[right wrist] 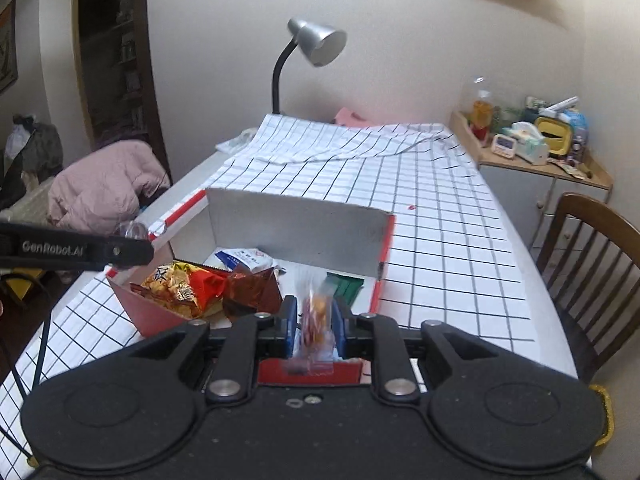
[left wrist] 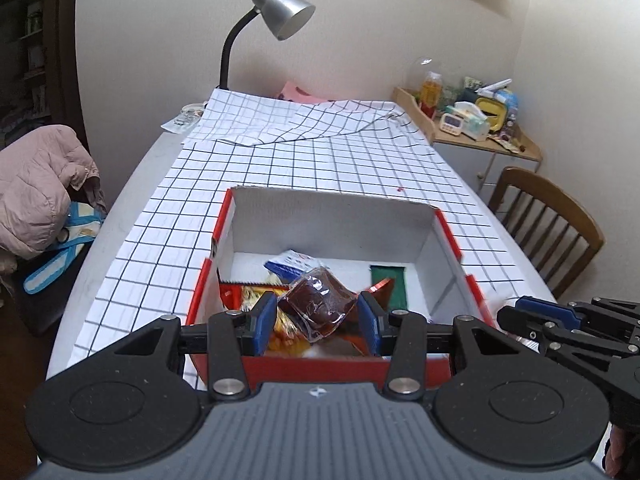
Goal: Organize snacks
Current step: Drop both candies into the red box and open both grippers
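Observation:
A red cardboard box with a white inside (left wrist: pixel 328 220) (right wrist: pixel 296 224) stands on the checked tablecloth and holds several snack packs, among them a yellow-red crisp bag (right wrist: pixel 180 286), a blue-white pack (left wrist: pixel 290 262) and a green pack (left wrist: pixel 387 284). My left gripper (left wrist: pixel 318 318) is shut on a clear-wrapped dark brown snack (left wrist: pixel 320 304) just above the box's near edge. My right gripper (right wrist: pixel 314 322) is shut on a small clear packet with orange-red contents (right wrist: pixel 316 316), blurred, over the box's near right part. The right gripper also shows in the left wrist view (left wrist: pixel 560 324).
A grey desk lamp (left wrist: pixel 280 12) stands at the table's far end beside a folded part of the checked cloth (left wrist: pixel 304 120). A wooden chair (left wrist: pixel 548 220) is at the right. A side cabinet with clutter (left wrist: pixel 480 120) is behind it. A pink jacket (left wrist: pixel 36 188) lies at the left.

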{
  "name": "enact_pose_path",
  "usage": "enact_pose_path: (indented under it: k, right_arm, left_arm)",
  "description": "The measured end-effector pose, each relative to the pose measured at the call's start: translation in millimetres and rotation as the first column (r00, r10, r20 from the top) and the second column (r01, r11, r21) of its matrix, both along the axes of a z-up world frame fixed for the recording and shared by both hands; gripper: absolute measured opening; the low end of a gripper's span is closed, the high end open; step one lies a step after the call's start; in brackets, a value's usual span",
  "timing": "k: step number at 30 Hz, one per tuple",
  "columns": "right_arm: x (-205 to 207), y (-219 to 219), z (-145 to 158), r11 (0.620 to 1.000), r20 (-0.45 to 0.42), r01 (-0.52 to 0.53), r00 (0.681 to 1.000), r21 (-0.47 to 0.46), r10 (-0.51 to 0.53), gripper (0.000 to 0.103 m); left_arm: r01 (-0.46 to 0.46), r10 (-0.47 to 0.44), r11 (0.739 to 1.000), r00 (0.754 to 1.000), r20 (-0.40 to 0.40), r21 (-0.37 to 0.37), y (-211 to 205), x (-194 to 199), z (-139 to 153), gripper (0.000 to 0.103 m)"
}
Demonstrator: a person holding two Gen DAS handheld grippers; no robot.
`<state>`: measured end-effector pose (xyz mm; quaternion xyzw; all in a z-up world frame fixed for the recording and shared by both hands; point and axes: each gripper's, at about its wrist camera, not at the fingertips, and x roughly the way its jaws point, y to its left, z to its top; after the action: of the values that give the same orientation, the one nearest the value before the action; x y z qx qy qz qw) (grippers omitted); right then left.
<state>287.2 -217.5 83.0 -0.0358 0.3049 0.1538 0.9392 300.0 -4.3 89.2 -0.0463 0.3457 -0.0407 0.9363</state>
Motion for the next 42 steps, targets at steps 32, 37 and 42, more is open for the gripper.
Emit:
enact_pose_path:
  k: [32,37,42]
  right_arm:
    - [45.7,16.1,-40.3,0.999,-0.105,-0.017,0.994,0.031,0.020,0.056]
    - [30.3,12.5,-27.3,0.999,-0.065,-0.015,0.998,0.046,0.018,0.065]
    - [13.4,8.7,-14.5,0.998,-0.026,-0.018,0.999,0.061,0.020,0.076]
  left_arm:
    - [0.050,-0.047,0.998,0.992,-0.118,0.027,-8.4,57.7,-56.9,0.068]
    - [0.042,-0.040,0.999,0.996,-0.078,0.025,-7.1,40.3,-43.7,0.070]
    - [0.036,-0.035,0.999,0.999,-0.032,0.032,-9.1,20.2,-30.3,0.071]
